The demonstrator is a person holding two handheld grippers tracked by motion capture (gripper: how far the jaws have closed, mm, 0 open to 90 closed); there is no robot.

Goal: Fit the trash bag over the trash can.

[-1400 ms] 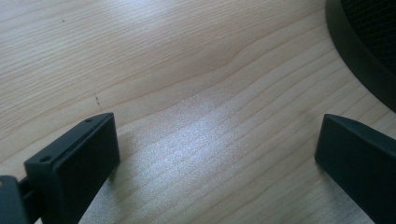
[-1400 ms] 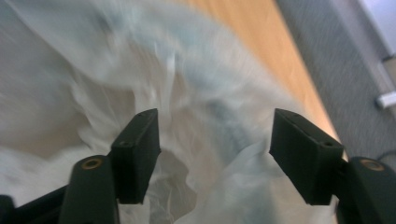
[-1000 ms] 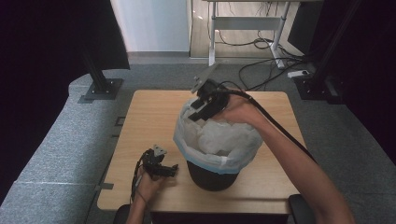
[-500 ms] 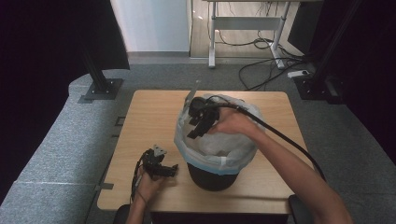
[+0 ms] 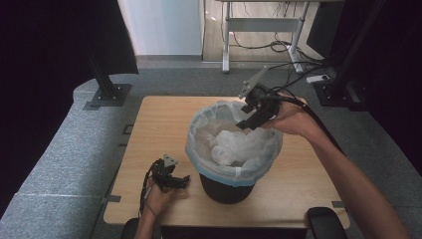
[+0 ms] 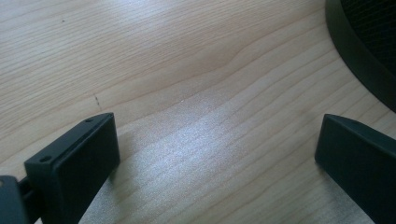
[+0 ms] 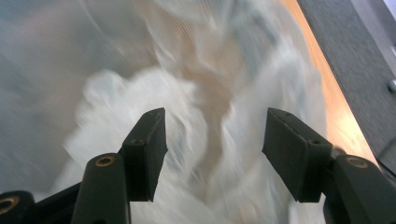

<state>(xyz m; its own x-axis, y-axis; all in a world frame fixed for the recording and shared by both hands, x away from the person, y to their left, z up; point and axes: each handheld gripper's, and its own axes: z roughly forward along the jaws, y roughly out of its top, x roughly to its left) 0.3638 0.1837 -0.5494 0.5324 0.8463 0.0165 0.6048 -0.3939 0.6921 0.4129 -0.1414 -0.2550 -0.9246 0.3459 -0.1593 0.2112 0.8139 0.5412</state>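
Spreading wider, with nothing between its jaws, the right gripper [image 5: 252,110] has swung from the bin's [image 5: 226,185] middle to its two-o'clock rim. White liner [image 5: 234,149] drapes most of the rim, its middle still bunched. Left gripper [image 5: 171,175], jaws spread, rests at eight o'clock on the tabletop [image 5: 159,124].

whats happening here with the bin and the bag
A person is lining a black bin on a wooden table with a white plastic bag. The bag's edge is already folded over the bin's rim, while its middle lies bunched up inside. The right gripper hangs over the far right of the rim; its fingers have just been opening and nothing is between them. The left gripper rests open on the table beside the bin's base, holding nothing.
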